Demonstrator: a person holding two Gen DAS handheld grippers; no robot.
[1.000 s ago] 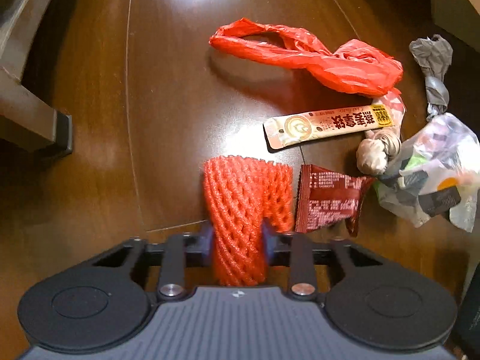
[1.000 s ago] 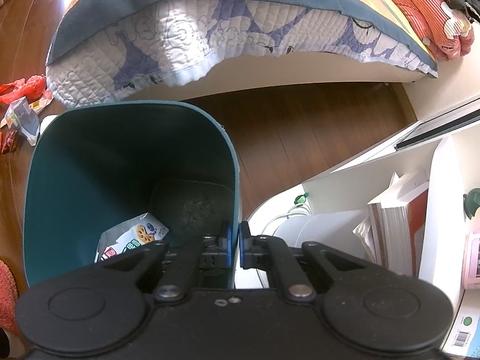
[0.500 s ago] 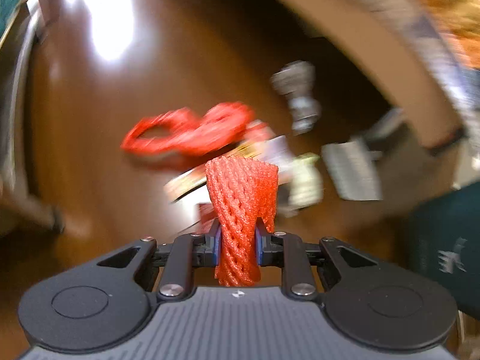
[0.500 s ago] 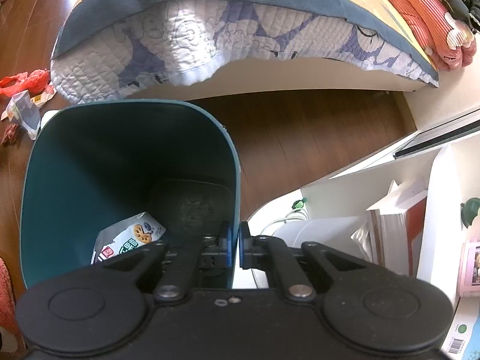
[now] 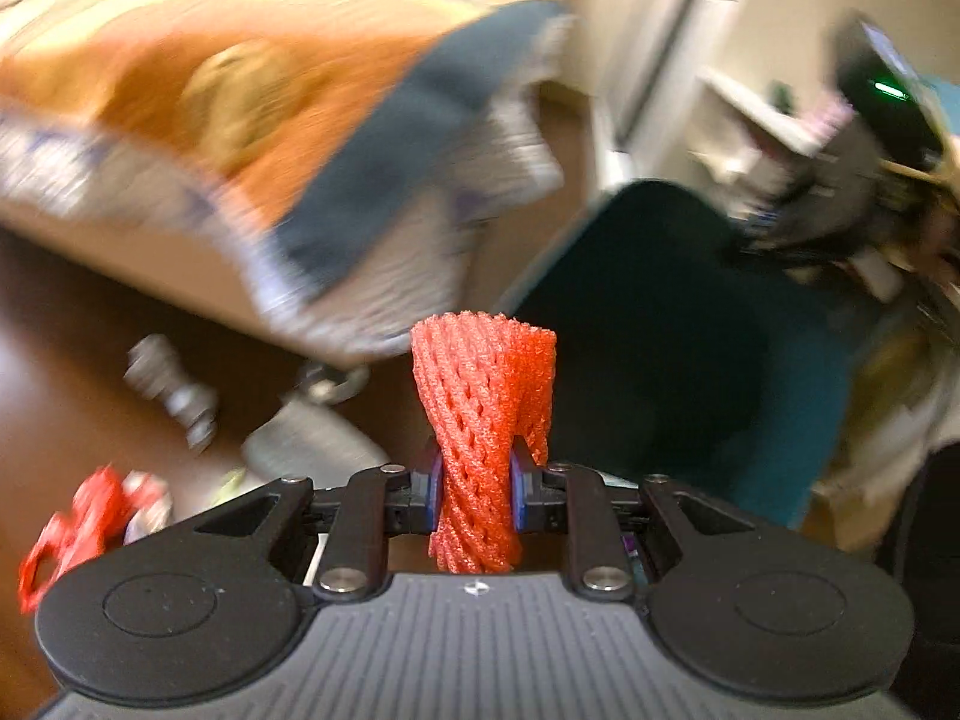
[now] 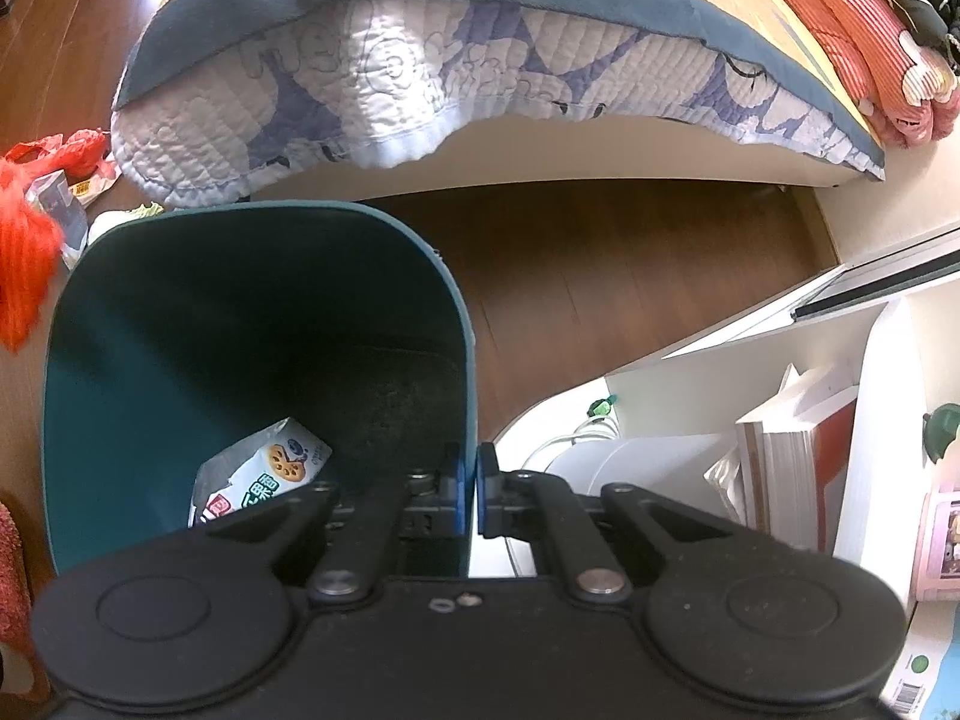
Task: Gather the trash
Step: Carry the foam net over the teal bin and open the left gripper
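Observation:
My left gripper (image 5: pixel 474 492) is shut on an orange-red foam fruit net (image 5: pixel 480 408), which stands twisted up between the pads in mid-air. The view is blurred by motion. Beyond the net lies the dark mouth of the teal trash bin (image 5: pixel 660 330). In the right wrist view the same net (image 6: pixel 24 264) shows as a blur at the left edge, just outside the bin (image 6: pixel 120 372). My right gripper (image 6: pixel 470 480) is shut on the bin's right wall at the rim. A snack wrapper (image 6: pixel 264 474) lies in the bin's bottom.
More trash lies on the wooden floor: a red plastic bag (image 6: pixel 60 150), a clear bag (image 6: pixel 57 204) and a grey crumpled piece (image 5: pixel 174 396). A bed with a hanging quilt (image 6: pixel 420 78) stands behind the bin. A white shelf with books (image 6: pixel 792 450) is at right.
The left gripper has lifted the net off the floor and swung, rolling, from the trash pile toward the bin. The net now appears in the right wrist view. The right gripper has stayed put.

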